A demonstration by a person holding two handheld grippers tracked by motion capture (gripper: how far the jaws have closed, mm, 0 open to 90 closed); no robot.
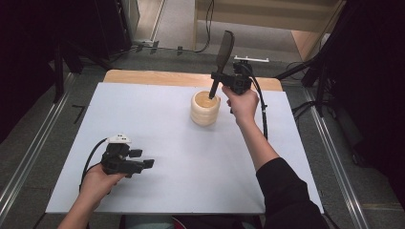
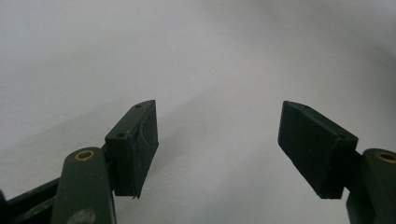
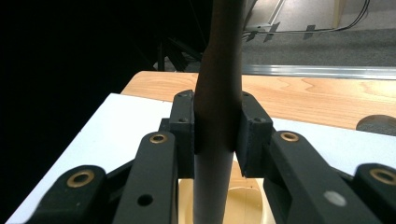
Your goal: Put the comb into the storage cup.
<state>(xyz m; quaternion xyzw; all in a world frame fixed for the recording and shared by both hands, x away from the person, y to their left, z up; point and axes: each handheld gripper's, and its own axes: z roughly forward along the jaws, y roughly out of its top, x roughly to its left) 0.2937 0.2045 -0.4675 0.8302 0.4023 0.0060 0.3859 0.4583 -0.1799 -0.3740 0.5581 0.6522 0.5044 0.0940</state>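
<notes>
The dark comb (image 1: 223, 52) is clamped between the two jaws of the right gripper (image 1: 220, 76), gripped at its narrow handle with the toothed part rising above the jaws and tilted slightly to the right in the high view. The handle's lower tip is seen at the mouth of the cream holder (image 1: 205, 108), just inside its rim. In the right gripper view, the comb (image 3: 219, 70) is pressed from both sides by the jaws of the right gripper (image 3: 218, 128), and the cream holder (image 3: 243, 205) is seen directly below them.

The holder is taken as the landmark. It stands upright on the white board (image 1: 167, 143), toward the board's far edge. The right gripper is held just above and behind the holder, nearly over its rim. The left gripper (image 1: 142, 159) is held well apart from the holder, toward the near left part of the board, with its jaws standing wide apart and nothing between them; this is confirmed in the left gripper view, where the left gripper (image 2: 219, 140) is shown over the bare white board (image 2: 210, 56).

No brand, label or writing can be read on the comb, the holder or the board.

One comb, one holder and two grippers are counted.
</notes>
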